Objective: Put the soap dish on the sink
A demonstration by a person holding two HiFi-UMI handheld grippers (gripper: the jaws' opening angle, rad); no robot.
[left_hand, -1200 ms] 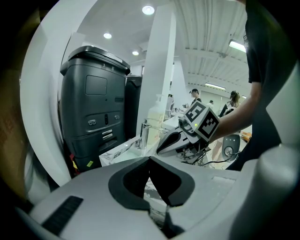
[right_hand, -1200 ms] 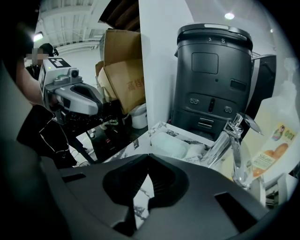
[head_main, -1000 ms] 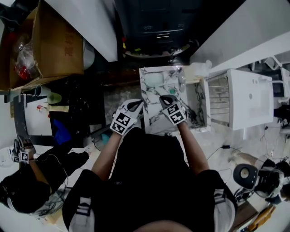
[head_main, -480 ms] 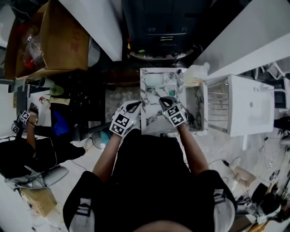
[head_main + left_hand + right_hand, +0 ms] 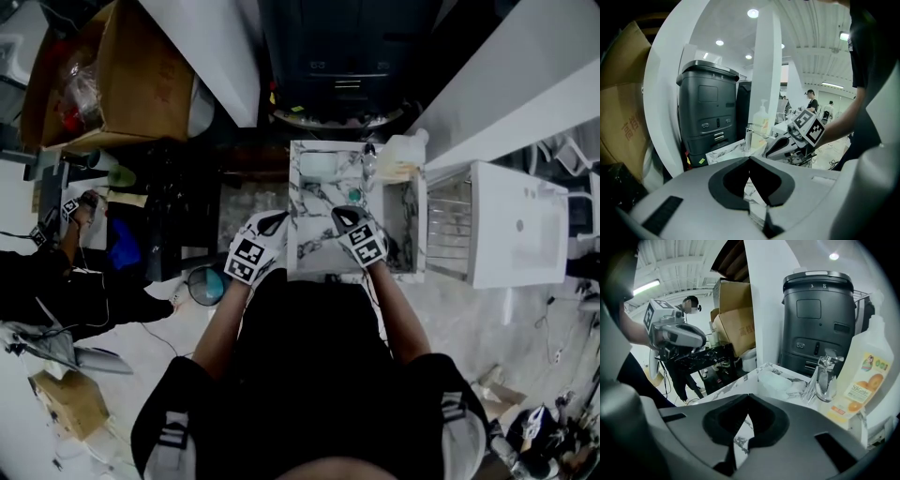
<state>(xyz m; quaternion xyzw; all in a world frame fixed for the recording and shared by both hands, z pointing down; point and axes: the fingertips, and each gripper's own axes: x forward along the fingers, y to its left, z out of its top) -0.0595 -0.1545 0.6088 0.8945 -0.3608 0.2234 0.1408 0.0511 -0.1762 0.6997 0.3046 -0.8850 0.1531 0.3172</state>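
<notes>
The pale translucent soap dish lies at the far left corner of the marble sink top, left of the chrome faucet. In the right gripper view the soap dish sits ahead of the jaws, beside the faucet. My left gripper hovers at the sink's left edge, jaws shut and empty. My right gripper hangs over the sink's near half, also shut on nothing. In each gripper view, left gripper and right gripper, the jaw tips meet.
A soap bottle with an orange label stands right of the faucet. A black bin is behind the sink, a cardboard box at far left, a white washbasin and wire rack to the right. Another person crouches at left.
Both grippers stay shut over the near part of the sink top, almost unmoved. The head view has shifted slightly, and the person at left has moved.
</notes>
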